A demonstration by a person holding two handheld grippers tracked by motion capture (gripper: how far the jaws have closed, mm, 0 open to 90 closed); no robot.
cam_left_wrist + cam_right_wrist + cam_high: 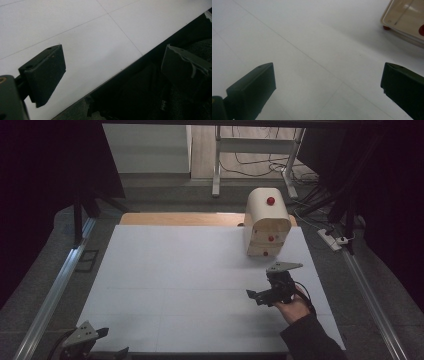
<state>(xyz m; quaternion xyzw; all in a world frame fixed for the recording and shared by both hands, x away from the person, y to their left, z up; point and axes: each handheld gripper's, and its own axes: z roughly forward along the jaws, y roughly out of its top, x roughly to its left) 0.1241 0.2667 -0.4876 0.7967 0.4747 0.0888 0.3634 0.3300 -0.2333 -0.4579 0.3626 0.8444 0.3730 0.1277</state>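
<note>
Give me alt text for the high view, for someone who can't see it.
A person's right hand holds black tongs, jaws open, above a white table, just in front of a small cream wooden drawer chest with red round knobs. The left tongs sit at the table's near left corner.

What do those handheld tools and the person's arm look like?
The right gripper is black, with a grey three-cornered plate on top, flat rectangular black fingers and a black cable. The left gripper matches it. The person's right arm wears a dark sleeve.
</note>
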